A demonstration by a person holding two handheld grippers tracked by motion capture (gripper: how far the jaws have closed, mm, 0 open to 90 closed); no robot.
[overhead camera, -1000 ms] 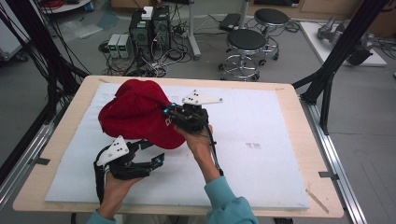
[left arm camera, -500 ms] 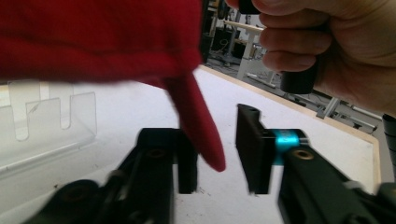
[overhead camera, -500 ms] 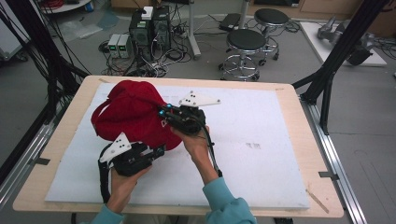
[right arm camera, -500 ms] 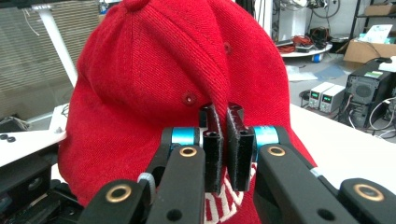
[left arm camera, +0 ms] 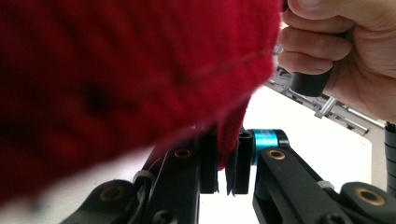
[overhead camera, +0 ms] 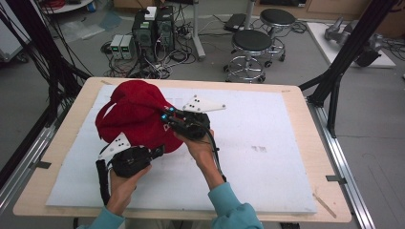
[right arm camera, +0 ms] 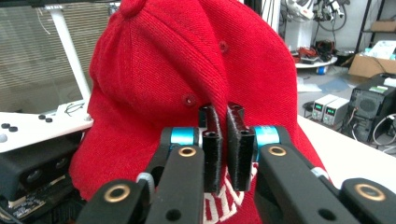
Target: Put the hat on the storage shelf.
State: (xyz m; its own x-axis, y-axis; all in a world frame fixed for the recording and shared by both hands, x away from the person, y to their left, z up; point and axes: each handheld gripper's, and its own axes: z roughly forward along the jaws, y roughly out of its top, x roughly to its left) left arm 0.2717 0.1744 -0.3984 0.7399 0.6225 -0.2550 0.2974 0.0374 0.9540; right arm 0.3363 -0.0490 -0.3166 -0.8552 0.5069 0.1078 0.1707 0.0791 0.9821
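Two claws pinching a red cap above the table's left half.

The left claw (left arm camera: 223,163) has its jaws nearly closed on a fold of the cap's (overhead camera: 136,114) lower edge, at about 5 o'clock on the crown in the high view; the right claw (right arm camera: 223,149), jaws equally narrow, nips cloth at about 3 o'clock, above white lettering (right arm camera: 229,198). The cap appears light, soft and easily creased; its stitched edge and seams probably offer firmer hold than loose crown cloth, which may slip. The white mat (overhead camera: 267,143) lies beneath.
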